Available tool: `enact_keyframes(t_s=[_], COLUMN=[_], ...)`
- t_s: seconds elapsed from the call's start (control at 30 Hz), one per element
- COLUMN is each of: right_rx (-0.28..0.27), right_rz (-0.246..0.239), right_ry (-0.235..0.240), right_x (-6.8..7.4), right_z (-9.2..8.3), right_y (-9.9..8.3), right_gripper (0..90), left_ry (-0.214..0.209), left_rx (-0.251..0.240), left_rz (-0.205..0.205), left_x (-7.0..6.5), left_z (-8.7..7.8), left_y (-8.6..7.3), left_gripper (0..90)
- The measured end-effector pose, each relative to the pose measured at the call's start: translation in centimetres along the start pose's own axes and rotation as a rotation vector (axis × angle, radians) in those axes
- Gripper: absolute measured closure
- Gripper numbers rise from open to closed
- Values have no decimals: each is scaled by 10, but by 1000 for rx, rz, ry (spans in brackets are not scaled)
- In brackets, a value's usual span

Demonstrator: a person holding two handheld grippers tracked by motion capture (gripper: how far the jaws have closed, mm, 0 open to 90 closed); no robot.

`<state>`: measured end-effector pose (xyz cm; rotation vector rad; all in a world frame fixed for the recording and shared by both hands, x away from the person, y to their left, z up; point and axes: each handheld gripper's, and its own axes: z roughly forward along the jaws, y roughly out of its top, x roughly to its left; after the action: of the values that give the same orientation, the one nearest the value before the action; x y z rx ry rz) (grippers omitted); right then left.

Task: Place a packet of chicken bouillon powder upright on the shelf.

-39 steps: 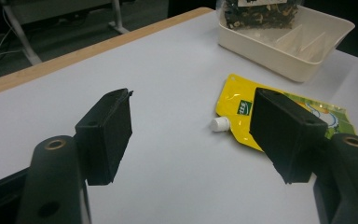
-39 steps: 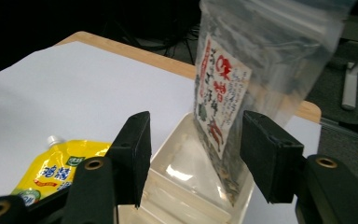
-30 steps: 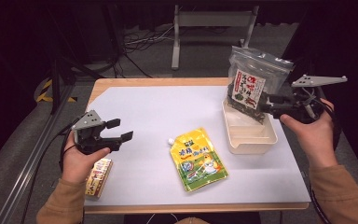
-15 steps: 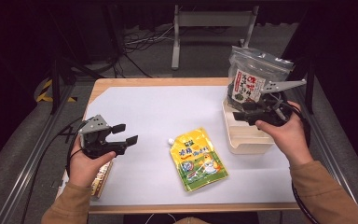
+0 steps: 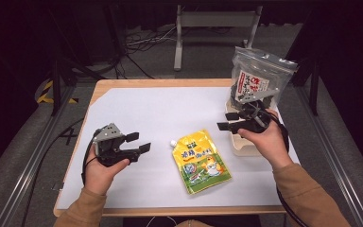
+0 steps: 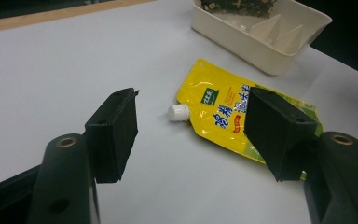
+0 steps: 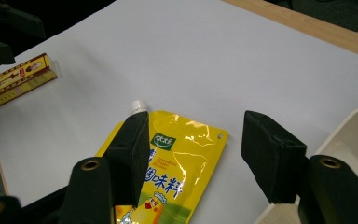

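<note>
My left gripper (image 5: pixel 138 143) jaws, just narrowing, stand spread and empty; my right gripper (image 5: pixel 228 121) jaws are spread and empty too. Both aim at the yellow pouch (image 5: pixel 200 161), flat mid-tabletop (image 5: pixel 160 109). My right hand (image 5: pixel 261 137) hides part of the tray (image 5: pixel 240 146) front.

yellow pouch (image 5: pixel 200 161): flat mid-table | dark bag (image 5: pixel 257 80): seemingly upright in tray (image 5: pixel 244 145)

Dim room, lit white surface (image 5: pixel 170 104).
Grey floor (image 5: pixel 23 156), cables (image 5: pixel 137 47) and a metal stand (image 5: pixel 212 21) beyond the far edge.
</note>
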<state>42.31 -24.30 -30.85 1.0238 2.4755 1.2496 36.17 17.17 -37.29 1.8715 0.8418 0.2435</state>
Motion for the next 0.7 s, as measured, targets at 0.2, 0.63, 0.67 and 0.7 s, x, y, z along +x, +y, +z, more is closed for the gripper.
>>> enact_keyframes(t_s=[0.2,0.63,0.67,0.7], right_rx=[17,100,110,120], right_rz=[-14,20,23,28], right_ry=[-17,-90,-91,-91], right_x=[2,0,0,-1], right_z=[18,50,53,56], right_y=[-5,-16,-17,-18], right_gripper=[472,501,499,499], left_ry=[8,-27,-16,-13], left_rx=[22,50,55,59], left_rz=[0,-28,-35,-38], left_x=[-3,-8,-9,-9], left_z=[14,39,41,44], left_y=[-8,-22,-22,-22], left_gripper=[354,399,416,419])
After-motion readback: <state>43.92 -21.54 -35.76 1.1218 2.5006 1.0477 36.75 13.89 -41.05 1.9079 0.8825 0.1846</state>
